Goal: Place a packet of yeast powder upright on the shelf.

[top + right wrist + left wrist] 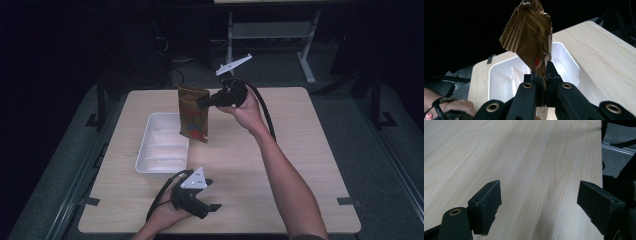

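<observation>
Two tongs show in the high view: the right tongs (pixel 202 104), held up by the right hand (pixel 245 111) above the far middle of the surface (pixel 280 150), pinch a brown foil pouch (pixel 193 115) near its upper right edge, so the pouch hangs upright in the air over the right rim of a white tray (pixel 150 135); the pouch is glossy brown with a red patch low on its face. The tray sits toward the left edge of the surface. The left tongs (pixel 212 205) rest near the near edge, held in the left hand (pixel 165 216). Seen from the left gripper view, the left tongs (pixel 539 205) are spread wide over bare pale wood (pixel 524 157). Seen from the right gripper view, the right tongs (pixel 545 75) are pressed together on the pouch (pixel 529 37), whose crinkled, ridged seam and torn top rise before the tray (pixel 504 75).
</observation>
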`<state>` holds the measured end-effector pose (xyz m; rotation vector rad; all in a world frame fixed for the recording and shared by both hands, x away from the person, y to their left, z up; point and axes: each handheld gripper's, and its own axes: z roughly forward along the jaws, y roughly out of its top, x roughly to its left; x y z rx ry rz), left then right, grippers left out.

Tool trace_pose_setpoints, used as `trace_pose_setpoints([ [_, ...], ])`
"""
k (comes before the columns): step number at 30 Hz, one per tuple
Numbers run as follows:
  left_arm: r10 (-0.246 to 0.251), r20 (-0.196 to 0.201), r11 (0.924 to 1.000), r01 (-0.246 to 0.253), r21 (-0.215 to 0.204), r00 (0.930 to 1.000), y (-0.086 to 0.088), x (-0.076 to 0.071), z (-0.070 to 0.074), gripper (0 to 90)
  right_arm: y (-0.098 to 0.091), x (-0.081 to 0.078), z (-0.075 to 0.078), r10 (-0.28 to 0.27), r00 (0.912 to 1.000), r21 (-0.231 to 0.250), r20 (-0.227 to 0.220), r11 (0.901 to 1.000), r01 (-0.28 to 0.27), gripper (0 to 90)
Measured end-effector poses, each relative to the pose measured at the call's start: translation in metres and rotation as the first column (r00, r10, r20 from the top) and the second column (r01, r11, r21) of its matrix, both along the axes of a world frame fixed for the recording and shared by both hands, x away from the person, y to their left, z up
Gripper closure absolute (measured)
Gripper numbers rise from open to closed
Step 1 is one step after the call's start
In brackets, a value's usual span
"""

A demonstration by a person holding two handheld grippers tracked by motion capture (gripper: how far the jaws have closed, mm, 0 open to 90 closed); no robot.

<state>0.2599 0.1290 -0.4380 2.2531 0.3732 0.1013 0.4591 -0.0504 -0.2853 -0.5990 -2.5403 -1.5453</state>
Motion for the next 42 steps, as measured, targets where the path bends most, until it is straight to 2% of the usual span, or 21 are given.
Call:
trace_pose_setpoints([
  [9, 0.005, 0.014, 1.0000, -0.005, 0.007, 0.9999, 0.001, -0.002, 0.001, 18.8, 0.026, 0.007, 0.002, 0.020, 0.9998, 0.004, 0.005, 0.9998, -0.020, 88.7],
  [22, 0.001, 0.009, 1.0000, -0.001, 0.007, 1.0000, 0.001, -0.002, 0.001, 18.8, 0.061, 0.015, 0.005, 0.061, 0.9978, -0.011, 0.025, 0.9981, -0.061, 88.6],
  [31, -0.006, 0.014, 0.9999, 0.006, 0.016, 0.9999, 0.001, -0.003, 0.000, 18.7, 0.080, 0.024, -0.008, 0.058, 0.9983, -0.026, 0.010, 0.9980, -0.058, 88.6],
  [42, -0.008, 0.006, 0.9999, 0.008, 0.008, 0.9999, 0.003, -0.002, 0.001, 18.6, 0.090, 0.033, -0.027, 0.041, 0.9991, -0.048, -0.009, 0.9980, -0.041, 88.6],
])
